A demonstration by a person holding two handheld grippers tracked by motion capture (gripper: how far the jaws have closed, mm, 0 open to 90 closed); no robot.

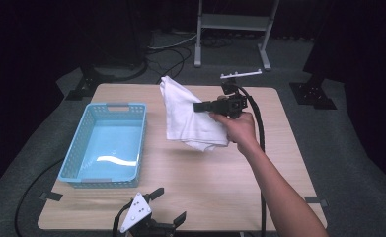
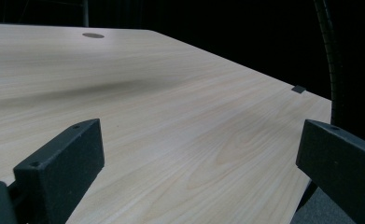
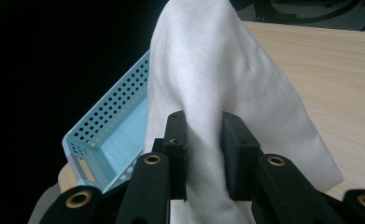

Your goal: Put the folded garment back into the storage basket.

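One white cloth [image 1: 188, 116] clamped in right tongs [image 1: 199, 106]; left tongs [image 1: 170, 205] apart; one basket [image 1: 82, 148].

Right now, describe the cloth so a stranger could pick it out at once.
On the wooden table, look right of the light blue perforated basket. The white cloth hangs bunched there, pinched between the jaws of the right gripper. It is the one soft, white thing among hard plastic and black metal.

High view overlooks the table [image 1: 190, 168]; both gripper views skim it closely.
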